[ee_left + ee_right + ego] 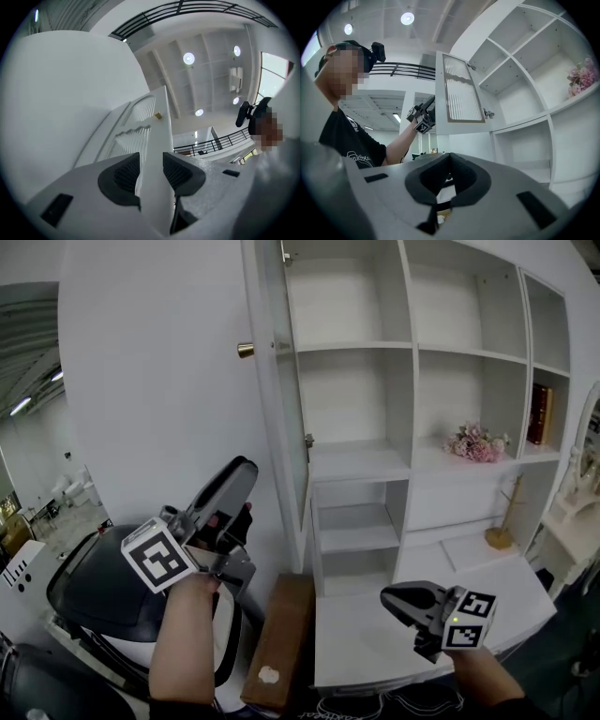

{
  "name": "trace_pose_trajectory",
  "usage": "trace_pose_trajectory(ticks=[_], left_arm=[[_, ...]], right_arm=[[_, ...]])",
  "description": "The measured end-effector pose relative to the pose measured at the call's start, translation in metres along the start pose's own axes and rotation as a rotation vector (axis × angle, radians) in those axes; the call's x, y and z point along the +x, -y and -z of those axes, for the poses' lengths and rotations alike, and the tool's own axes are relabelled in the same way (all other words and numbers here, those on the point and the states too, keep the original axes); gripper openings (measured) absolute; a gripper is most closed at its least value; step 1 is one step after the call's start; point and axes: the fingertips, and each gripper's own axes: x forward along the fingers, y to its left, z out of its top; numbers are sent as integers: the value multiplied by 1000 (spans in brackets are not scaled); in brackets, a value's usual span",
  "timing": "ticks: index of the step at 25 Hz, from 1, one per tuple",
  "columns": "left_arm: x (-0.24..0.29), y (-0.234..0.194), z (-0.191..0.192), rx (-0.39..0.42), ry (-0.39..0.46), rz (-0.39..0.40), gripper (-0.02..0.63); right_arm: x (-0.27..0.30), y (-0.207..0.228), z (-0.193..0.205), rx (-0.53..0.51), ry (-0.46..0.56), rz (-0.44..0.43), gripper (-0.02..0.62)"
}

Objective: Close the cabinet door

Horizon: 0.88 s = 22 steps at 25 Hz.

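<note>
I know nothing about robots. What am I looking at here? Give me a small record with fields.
cabinet door: open, standing out from the cabinet, brass knob on its outer side
left gripper: jaws apart, the door's free edge between them
right gripper: shut, empty, held low before the shelves
shelf contents: mostly bare; pink flowers and a red book at the right
task state: door not yet closed

Cabinet door (pixel 281 427) (wide open) juts beside shelves (pixel 356 463).
</note>
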Motion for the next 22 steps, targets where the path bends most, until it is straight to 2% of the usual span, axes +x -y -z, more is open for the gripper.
trace_pose_trajectory(ticks=[6, 9, 13, 17, 22], left_arm=[[42, 12, -46, 36, 45, 141, 143], [59, 18, -64, 39, 67, 189, 143], [71, 21, -89, 25, 140, 232, 141], [71, 21, -93, -24, 187, 278, 141], [70, 29, -95, -34, 197, 331, 141]], right_arm=[[-7, 7, 1, -12, -9, 63, 3], [-9, 7, -4, -26, -7, 79, 3], [-10, 8, -11, -33, 2, 96, 3], [-11, 4, -6, -46, 8, 100, 3], [-6, -2, 3, -56, 12, 102, 3]])
